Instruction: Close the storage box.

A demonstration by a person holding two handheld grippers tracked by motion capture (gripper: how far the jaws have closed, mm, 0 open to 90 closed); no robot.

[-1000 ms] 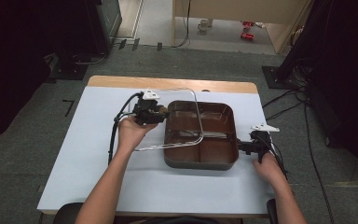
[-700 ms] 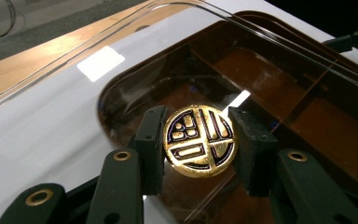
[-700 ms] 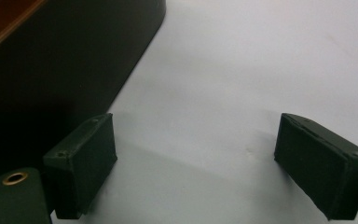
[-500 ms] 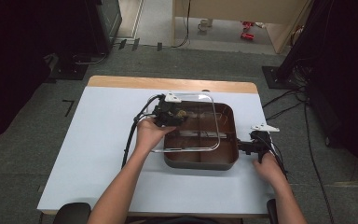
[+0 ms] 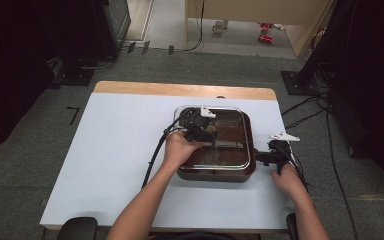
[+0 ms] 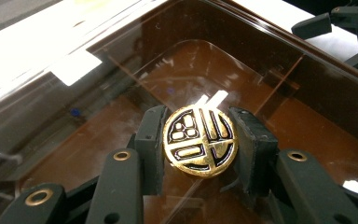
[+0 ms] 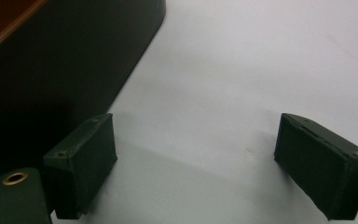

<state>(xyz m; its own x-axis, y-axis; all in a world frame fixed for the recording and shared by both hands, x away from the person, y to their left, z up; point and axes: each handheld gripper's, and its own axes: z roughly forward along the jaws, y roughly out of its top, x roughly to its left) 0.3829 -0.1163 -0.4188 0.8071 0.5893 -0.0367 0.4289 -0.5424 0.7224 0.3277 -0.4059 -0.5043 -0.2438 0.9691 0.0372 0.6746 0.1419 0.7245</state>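
The left gripper (image 5: 203,131) is clamped on the round gold knob (image 6: 199,141) of a clear glass lid (image 5: 232,116). In the left gripper view the two black jaws press on the knob from either side, and the knob's face shows a gold pattern with dark insets. The lid is see-through, and the brown inside of the pan (image 5: 215,172) shows beneath it, with a straight divider line crossing the floor of the pan.

In the high view the lid lies over the pan, its rounded outline roughly matching the pan's rim; whether it rests fully on the rim or hangs just above it I cannot tell. The pan is a dark brown rectangular one with rounded corners, and it sits on the pale counter (image 5: 115,150), toward its right half. The left hand (image 5: 180,150) reaches over the pan's near left part, and a black cable trails from the gripper down toward the counter's near edge.

The right gripper (image 5: 265,157) stands just beside the pan's right wall, low on the counter, held by the right hand (image 5: 287,180). In the right gripper view its jaws are wide apart with nothing between them but bare counter, and the pan's dark side (image 7: 51,60) lies close by the jaw at that view's left.
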